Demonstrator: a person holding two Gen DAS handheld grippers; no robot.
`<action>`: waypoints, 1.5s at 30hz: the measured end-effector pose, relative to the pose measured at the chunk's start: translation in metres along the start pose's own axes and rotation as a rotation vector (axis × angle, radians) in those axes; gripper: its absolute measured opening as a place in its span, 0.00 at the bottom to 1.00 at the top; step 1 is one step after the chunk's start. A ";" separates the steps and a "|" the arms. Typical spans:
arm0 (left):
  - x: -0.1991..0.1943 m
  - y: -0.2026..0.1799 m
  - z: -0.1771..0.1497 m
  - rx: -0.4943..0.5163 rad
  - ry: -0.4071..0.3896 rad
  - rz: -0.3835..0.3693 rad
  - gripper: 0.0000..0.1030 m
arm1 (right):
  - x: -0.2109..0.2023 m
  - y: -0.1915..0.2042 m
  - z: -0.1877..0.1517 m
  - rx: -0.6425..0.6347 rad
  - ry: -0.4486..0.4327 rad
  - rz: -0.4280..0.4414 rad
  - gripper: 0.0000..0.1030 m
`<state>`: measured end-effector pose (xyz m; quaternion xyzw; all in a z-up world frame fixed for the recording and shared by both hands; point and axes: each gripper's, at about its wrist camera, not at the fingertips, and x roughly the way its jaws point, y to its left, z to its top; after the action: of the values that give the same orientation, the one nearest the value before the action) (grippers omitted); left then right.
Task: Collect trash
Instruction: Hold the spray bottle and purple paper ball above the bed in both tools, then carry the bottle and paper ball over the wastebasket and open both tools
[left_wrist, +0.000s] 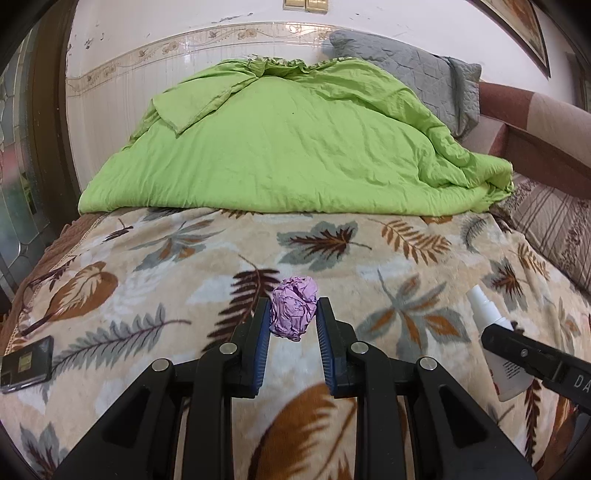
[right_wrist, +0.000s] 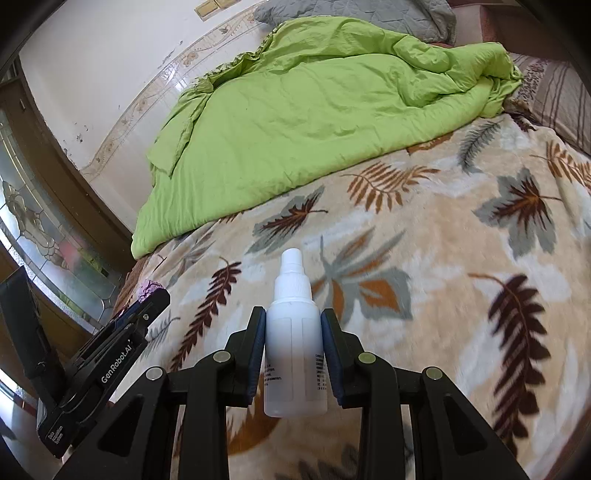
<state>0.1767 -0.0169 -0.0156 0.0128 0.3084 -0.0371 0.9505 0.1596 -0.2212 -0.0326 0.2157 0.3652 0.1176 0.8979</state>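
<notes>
A crumpled purple paper ball (left_wrist: 294, 307) sits between the blue pads of my left gripper (left_wrist: 292, 314), which is shut on it just above the leaf-patterned blanket (left_wrist: 369, 266). A white plastic spray bottle (right_wrist: 295, 339) stands upright between the pads of my right gripper (right_wrist: 293, 325), which is shut on its body. The bottle also shows at the right of the left wrist view (left_wrist: 495, 339), with the right gripper's finger across it. The left gripper and a bit of purple paper (right_wrist: 147, 288) show at the left of the right wrist view.
A rumpled green duvet (left_wrist: 288, 140) covers the far half of the bed, with a grey pillow (left_wrist: 413, 74) behind it. A dark phone-like object (left_wrist: 27, 363) lies on the blanket at the left. A striped cushion (left_wrist: 554, 221) lies at the right. A wall and glass door stand at the left.
</notes>
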 end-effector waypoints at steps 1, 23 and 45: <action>-0.003 -0.001 -0.002 0.004 0.000 0.001 0.23 | -0.004 -0.001 -0.003 0.002 0.000 0.000 0.32; -0.073 -0.050 -0.044 0.094 -0.005 -0.063 0.23 | -0.085 -0.020 -0.052 0.035 -0.031 0.028 0.32; -0.148 -0.179 -0.060 0.308 -0.050 -0.322 0.23 | -0.238 -0.112 -0.083 0.191 -0.149 -0.104 0.32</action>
<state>0.0085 -0.1836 0.0224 0.1073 0.2735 -0.2354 0.9264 -0.0613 -0.3823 0.0051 0.2889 0.3177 0.0191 0.9029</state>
